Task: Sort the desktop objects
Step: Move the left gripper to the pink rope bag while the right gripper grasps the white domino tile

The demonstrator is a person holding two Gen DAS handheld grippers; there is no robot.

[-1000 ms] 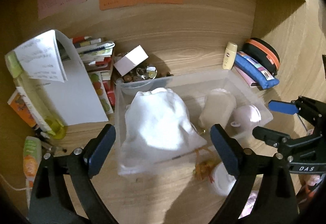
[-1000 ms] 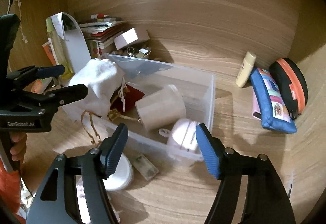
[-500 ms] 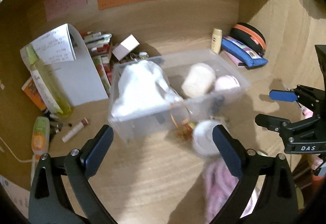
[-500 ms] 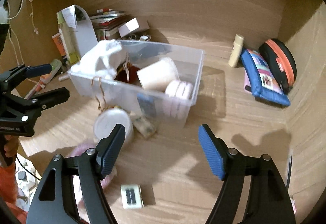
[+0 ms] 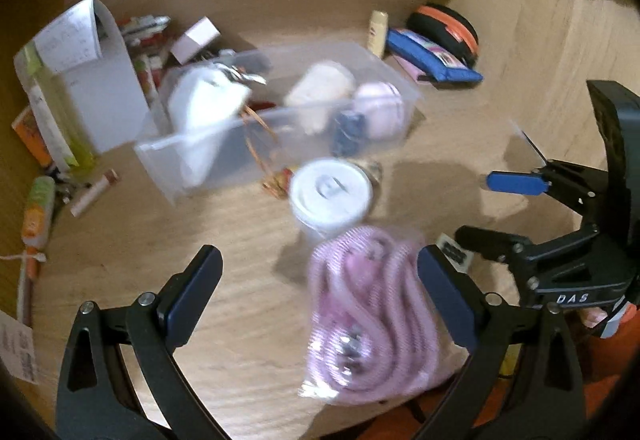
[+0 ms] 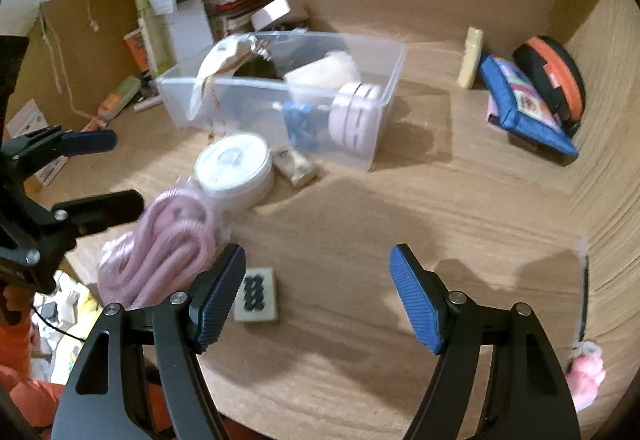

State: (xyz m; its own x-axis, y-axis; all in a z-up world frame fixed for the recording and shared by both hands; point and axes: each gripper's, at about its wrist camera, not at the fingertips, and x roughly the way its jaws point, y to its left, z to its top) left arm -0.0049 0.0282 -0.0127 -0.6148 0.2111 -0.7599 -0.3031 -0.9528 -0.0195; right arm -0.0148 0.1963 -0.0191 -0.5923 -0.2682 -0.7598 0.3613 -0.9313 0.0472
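Note:
A clear plastic bin [image 5: 224, 156] [image 6: 384, 104] on the wooden desk holds a white cloth pouch [image 5: 204, 100], a cream roll [image 6: 328, 74] and a pink round case [image 6: 354, 118]. In front of it stand a white round tub [image 5: 330, 194] [image 6: 234, 166] and a bagged coil of pink cable [image 5: 368, 316] [image 6: 160, 244]. A small white tile with dark dots [image 6: 256, 294] lies by the right gripper's left finger. My left gripper [image 5: 320, 304] is open and empty above the cable's left side. My right gripper [image 6: 316, 296] is open and empty over bare desk.
A blue pencil case [image 6: 524, 104], an orange-black pouch [image 6: 554, 80] and a cream tube [image 6: 470, 56] lie at the back right. Papers, books and a white box [image 5: 196, 38] crowd the back left. Tubes [image 5: 38, 208] lie along the left edge.
Both grippers have pulled back from the bin toward the desk's front edge. The tub, the pink cable and the small tile have come into view. Both grippers stay open.

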